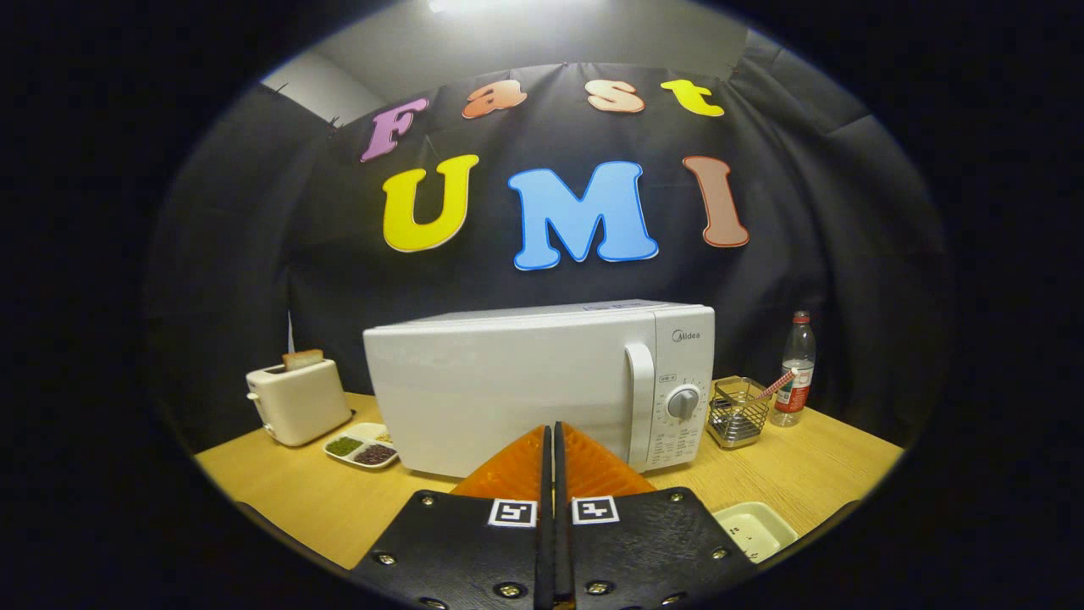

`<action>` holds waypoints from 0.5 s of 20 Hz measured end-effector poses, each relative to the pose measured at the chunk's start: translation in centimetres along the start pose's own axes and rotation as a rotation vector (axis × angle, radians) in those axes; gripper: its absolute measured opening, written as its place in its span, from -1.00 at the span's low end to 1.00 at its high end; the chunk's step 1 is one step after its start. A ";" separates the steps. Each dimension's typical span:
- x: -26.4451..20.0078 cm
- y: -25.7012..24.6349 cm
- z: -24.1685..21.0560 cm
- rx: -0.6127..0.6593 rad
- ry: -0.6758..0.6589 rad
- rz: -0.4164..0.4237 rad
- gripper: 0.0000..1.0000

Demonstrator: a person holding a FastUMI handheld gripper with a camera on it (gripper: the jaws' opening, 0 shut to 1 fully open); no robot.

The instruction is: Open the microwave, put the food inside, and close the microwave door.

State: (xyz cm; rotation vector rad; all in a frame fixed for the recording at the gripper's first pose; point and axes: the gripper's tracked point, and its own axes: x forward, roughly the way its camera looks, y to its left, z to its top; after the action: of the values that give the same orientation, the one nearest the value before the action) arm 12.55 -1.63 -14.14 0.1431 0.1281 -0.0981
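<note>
Plainly, the gripper (pixel 550 434) sat pinched together and empty, the closed microwave (pixel 508 385) at twelve o'clock; its handle (pixel 641 398) lay toward one o'clock, so closed fingers risked glancing off it.

- The gripper (pixel 550 434) is seen with its fingers pressed together and nothing held between them, aimed at the microwave (pixel 542 381).
- The microwave door is seen closed; its handle (pixel 641 394) and dial (pixel 683 402) are placed toward the right.
- A toaster (pixel 296 400) with bread in its slot and a divided dish (pixel 362 445) are set on the table (pixel 279 496) left of the microwave.
- A wire basket (pixel 738 413) and a bottle (pixel 794 369) are placed to its right.
- A small tray (pixel 754 529) is found beside the gripper body.
</note>
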 end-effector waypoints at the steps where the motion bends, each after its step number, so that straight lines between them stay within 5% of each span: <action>1: -1.6 0.6 1.2 0.012 -0.016 0.021 -0.98; 10: -10.9 0.3 8.7 0.011 -0.075 0.097 -0.98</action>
State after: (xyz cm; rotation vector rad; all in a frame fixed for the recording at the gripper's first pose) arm 2.83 -1.71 -4.09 0.1563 0.0452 -0.0070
